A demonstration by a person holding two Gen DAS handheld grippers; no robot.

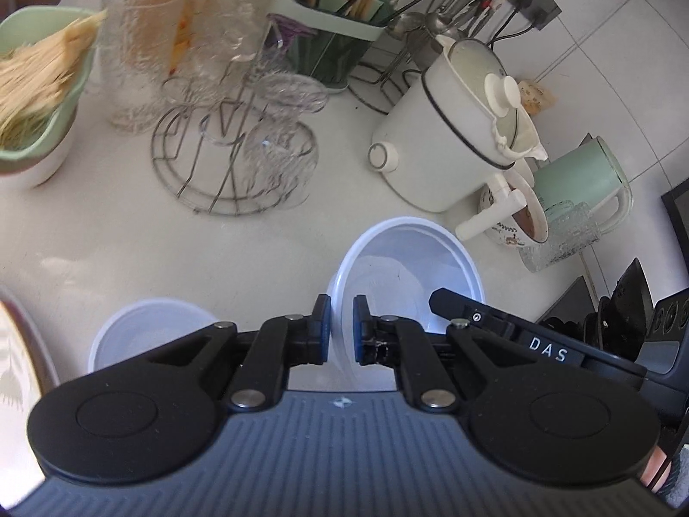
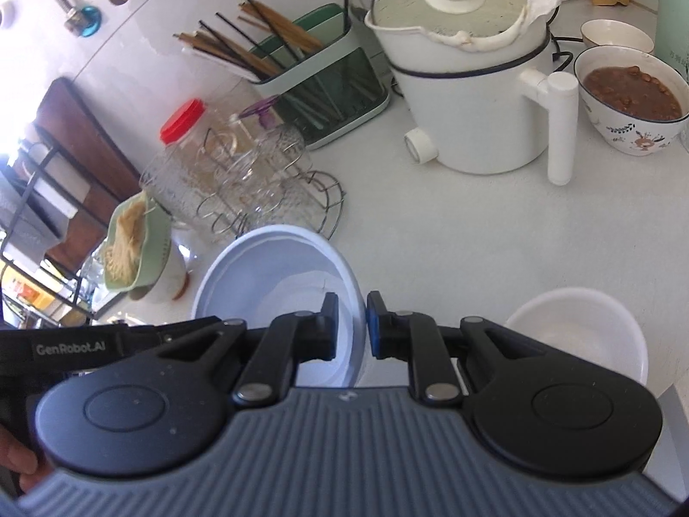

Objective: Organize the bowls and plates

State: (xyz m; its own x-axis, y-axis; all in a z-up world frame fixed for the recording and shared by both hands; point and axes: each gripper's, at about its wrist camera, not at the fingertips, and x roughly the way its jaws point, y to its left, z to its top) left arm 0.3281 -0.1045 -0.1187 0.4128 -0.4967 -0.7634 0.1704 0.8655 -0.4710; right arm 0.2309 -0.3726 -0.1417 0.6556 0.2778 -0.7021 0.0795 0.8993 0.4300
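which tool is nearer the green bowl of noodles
Left. The left tool grips the white bowl by its rim nearest the green bowl of noodles; the right tool grips the opposite rim.

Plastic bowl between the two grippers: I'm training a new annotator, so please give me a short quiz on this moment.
1. True or false: the left gripper and the right gripper are both shut on the plastic bowl's rim.
2. What fills the green bowl? A) noodles B) rice C) soup
3. Fill in: the white pot's lid is ___ (on/off).
Key: 1 true; 2 A; 3 on.
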